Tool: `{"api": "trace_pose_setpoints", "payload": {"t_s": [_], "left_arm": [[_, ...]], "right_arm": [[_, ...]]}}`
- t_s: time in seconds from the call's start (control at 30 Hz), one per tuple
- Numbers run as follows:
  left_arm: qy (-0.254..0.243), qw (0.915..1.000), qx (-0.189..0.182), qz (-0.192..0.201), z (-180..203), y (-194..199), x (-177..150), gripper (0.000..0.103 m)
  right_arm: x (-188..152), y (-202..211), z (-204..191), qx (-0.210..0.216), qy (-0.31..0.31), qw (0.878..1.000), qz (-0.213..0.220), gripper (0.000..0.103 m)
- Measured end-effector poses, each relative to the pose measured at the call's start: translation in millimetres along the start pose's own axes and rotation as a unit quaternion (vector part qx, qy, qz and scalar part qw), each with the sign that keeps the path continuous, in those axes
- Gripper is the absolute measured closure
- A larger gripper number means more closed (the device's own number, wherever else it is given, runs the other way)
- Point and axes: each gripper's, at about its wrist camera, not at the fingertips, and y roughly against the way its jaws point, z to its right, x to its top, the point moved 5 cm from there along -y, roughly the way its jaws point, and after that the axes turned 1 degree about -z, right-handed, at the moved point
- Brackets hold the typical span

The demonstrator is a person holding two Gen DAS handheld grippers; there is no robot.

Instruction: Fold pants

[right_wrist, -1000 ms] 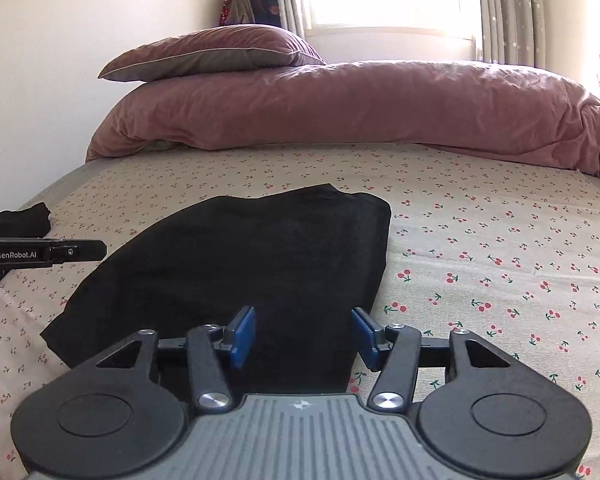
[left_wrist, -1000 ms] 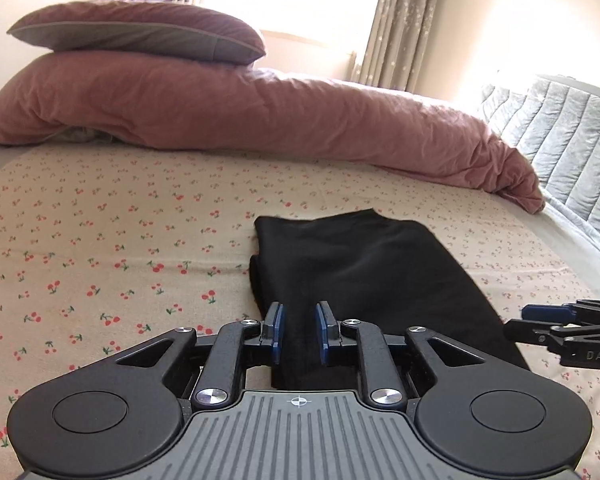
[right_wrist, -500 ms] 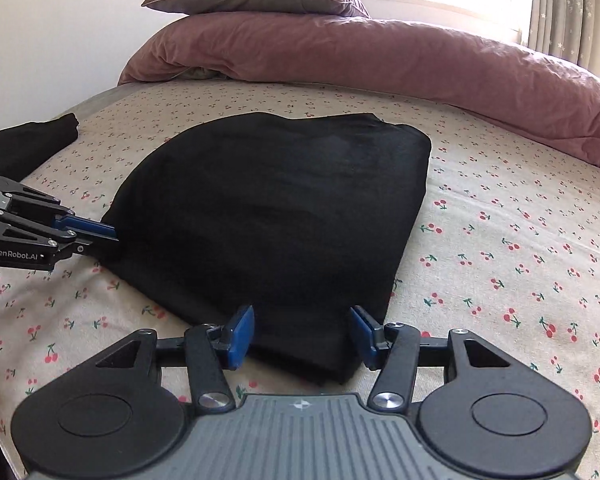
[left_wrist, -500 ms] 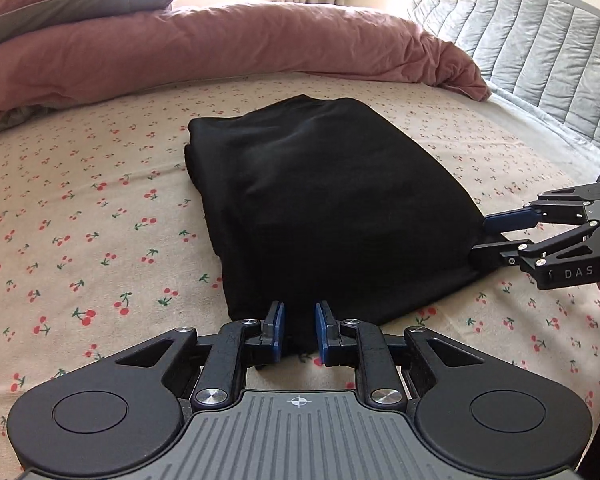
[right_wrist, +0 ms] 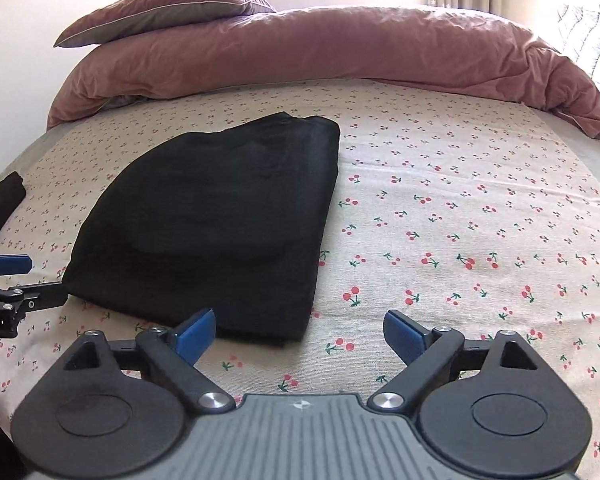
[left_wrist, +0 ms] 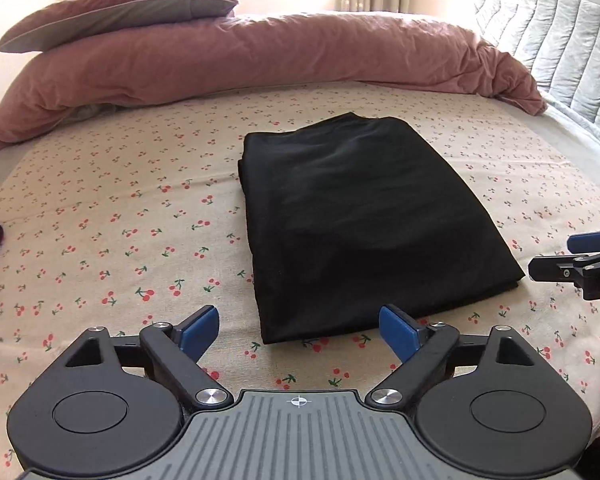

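Jaws on both grippers have just been opening and now stand wide apart with nothing between them: the left gripper (left_wrist: 299, 330) hangs just short of the near edge of the pants (left_wrist: 356, 220), the right gripper (right_wrist: 299, 332) over the near right corner of the same black bundle. Half a second ago each pair was narrower and sat at that near hem. The pants lie released as a compact folded rectangle in the middle of the bed (left_wrist: 100, 232), well short of the pink duvet (left_wrist: 260, 60) at its far edge. Judging by this, the fold looks finished.
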Motion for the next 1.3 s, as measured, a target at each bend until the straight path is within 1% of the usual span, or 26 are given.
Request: {"api": "trace_pose_setpoints", "payload": {"t_s": [0.07,0.17,0.2,0.27,0.33,0.4,0.47,0.6,0.73,1.07,1.3], "left_arm": [[0.011,0.9996,0.024,-0.006,5,3,0,0.004],[0.035,0.9983,0.042,-0.020,10,5,-2,0.002],[0.042,0.9978,0.046,-0.025,11,6,-4,0.001],[0.052,0.9966,0.056,-0.030,12,7,-8,0.000],[0.055,0.9954,0.072,-0.030,14,7,-11,0.000],[0.051,0.9943,0.090,-0.027,16,7,-15,0.000],[0.053,0.9934,0.099,-0.025,17,7,-18,0.000],[0.065,0.9929,0.096,-0.025,17,7,-23,0.000],[0.064,0.9932,0.095,-0.022,21,7,-24,0.000],[0.066,0.9931,0.094,-0.021,19,6,-25,0.000],[0.064,0.9934,0.093,-0.020,20,6,-26,0.000]], "right_arm": [[-1,6,-5,-0.028,-0.005,1.000,0.000,0.008],[-5,15,-14,-0.052,-0.008,0.999,0.008,0.004],[-7,16,-17,-0.055,-0.009,0.998,0.004,0.001],[-9,18,-21,-0.055,-0.017,0.998,0.001,0.001],[-11,20,-24,-0.053,-0.024,0.998,0.005,0.001],[-14,21,-27,-0.058,-0.025,0.998,0.014,0.001],[-16,20,-30,-0.067,-0.020,0.997,0.020,0.001],[-18,16,-35,-0.078,-0.003,0.997,0.026,0.001],[-17,13,-38,-0.082,0.001,0.996,0.024,0.001],[-21,8,-41,-0.079,0.004,0.997,0.019,0.001],[-21,9,-42,-0.081,0.007,0.996,0.023,0.001]]}}
